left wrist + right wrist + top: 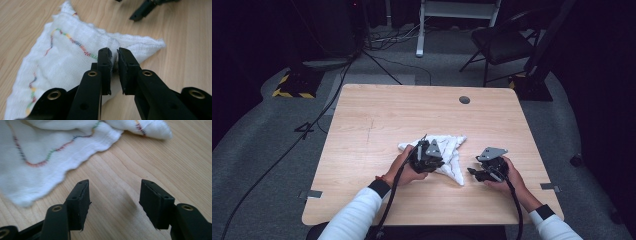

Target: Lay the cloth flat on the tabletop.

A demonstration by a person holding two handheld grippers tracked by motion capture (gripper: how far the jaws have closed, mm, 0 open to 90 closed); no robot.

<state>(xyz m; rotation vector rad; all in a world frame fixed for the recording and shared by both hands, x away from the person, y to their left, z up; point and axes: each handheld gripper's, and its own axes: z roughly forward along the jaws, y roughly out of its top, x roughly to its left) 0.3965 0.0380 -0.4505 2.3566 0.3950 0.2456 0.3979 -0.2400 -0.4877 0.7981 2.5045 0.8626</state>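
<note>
- White cloth [447, 150] lies crumpled mid-frame on your tabletop [377, 115].
- Left gripper [114, 56]: fingers nearly together, pinching a cloth fold.
- Right gripper [113, 192]: fingers apart, just beside the cloth.

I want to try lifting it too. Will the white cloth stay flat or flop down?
The white cloth already lies in soft folds, so it would probably droop. Its thin, loose weave suggests it is light. Pushed, it would likely bunch up on the table rather than slide.

Beyond the wooden table [362, 125] with its grey grommet [464, 100]: a folding chair [502, 42], floor cables [287, 150], perhaps a stand base [294, 85].
</note>
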